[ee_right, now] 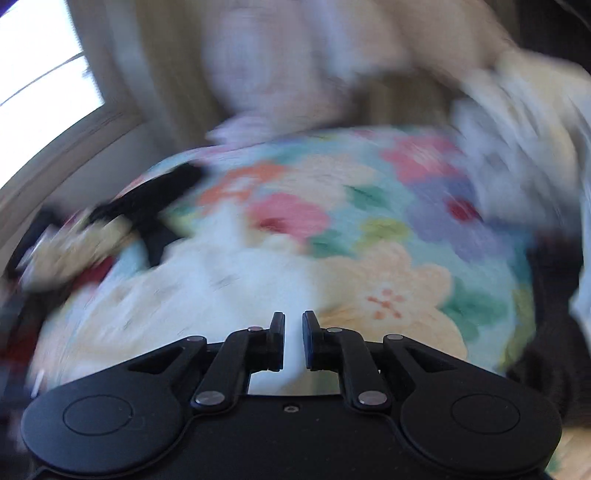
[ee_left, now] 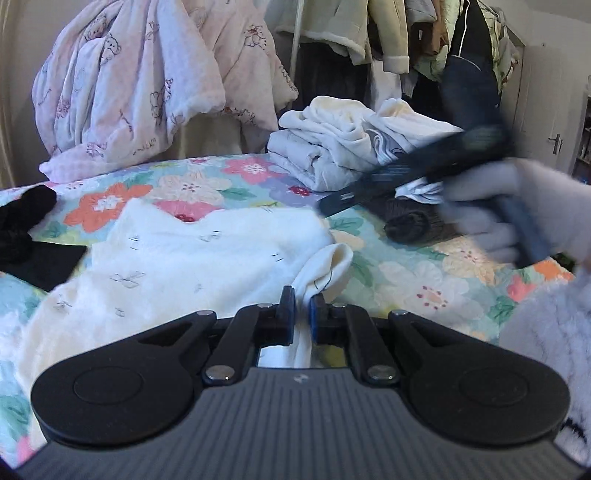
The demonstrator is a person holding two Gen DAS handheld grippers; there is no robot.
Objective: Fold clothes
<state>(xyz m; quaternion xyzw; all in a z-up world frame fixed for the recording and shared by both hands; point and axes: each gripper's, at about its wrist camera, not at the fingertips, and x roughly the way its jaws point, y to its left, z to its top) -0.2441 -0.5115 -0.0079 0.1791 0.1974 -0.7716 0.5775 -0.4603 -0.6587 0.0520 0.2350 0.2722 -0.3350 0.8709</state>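
Observation:
A white fleecy garment (ee_left: 192, 266) with small embroidered marks lies spread on the floral bedcover (ee_left: 424, 280). My left gripper (ee_left: 302, 295) is shut on a bunched fold at the garment's near right edge, and the cloth runs down between the pads. A gloved hand (ee_left: 517, 206) holds my right gripper (ee_left: 325, 208), a blurred dark bar whose tip is at the garment's far right corner. The right wrist view is smeared by motion. In it the right gripper (ee_right: 293, 325) has its pads close together, and white cloth of the garment (ee_right: 221, 288) fills the narrow gap.
A pile of folded pale clothes (ee_left: 351, 144) sits at the back right of the bed, with a dark grey garment (ee_left: 413, 225) in front of it. Black clothing (ee_left: 26, 229) lies at the left edge. A pink quilt (ee_left: 147, 81) and hanging coats (ee_left: 388, 33) stand behind.

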